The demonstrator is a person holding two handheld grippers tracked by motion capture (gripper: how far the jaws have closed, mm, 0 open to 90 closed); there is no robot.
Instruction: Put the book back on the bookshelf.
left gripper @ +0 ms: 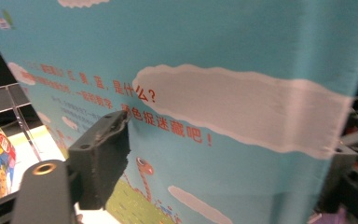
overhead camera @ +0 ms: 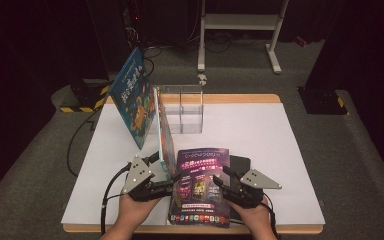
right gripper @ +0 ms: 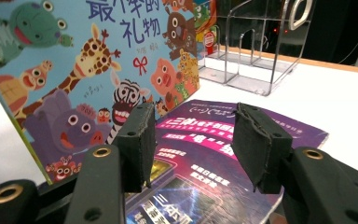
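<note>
A thin picture book (overhead camera: 164, 132) with cartoon animals on its cover (right gripper: 74, 60) stands tilted on edge left of centre. My left gripper (overhead camera: 164, 167) is shut on its lower near corner. In the left gripper view one pad (left gripper: 107, 149) lies against the blue back cover (left gripper: 242, 56), and the other jaw is mostly hidden behind the book. A purple magazine (overhead camera: 200, 192) lies flat at the table's near edge. My right gripper (overhead camera: 221, 176) hovers open just over the magazine's (right gripper: 205, 154) right part, with nothing between its pads (right gripper: 140, 140).
A second blue picture book (overhead camera: 132, 97) leans up at the back left. A clear acrylic rack (overhead camera: 182, 107) stands behind the books. A flat black item (overhead camera: 241, 162) pokes out from under the magazine's right side. The white table top (overhead camera: 270, 135) is bare to the right.
</note>
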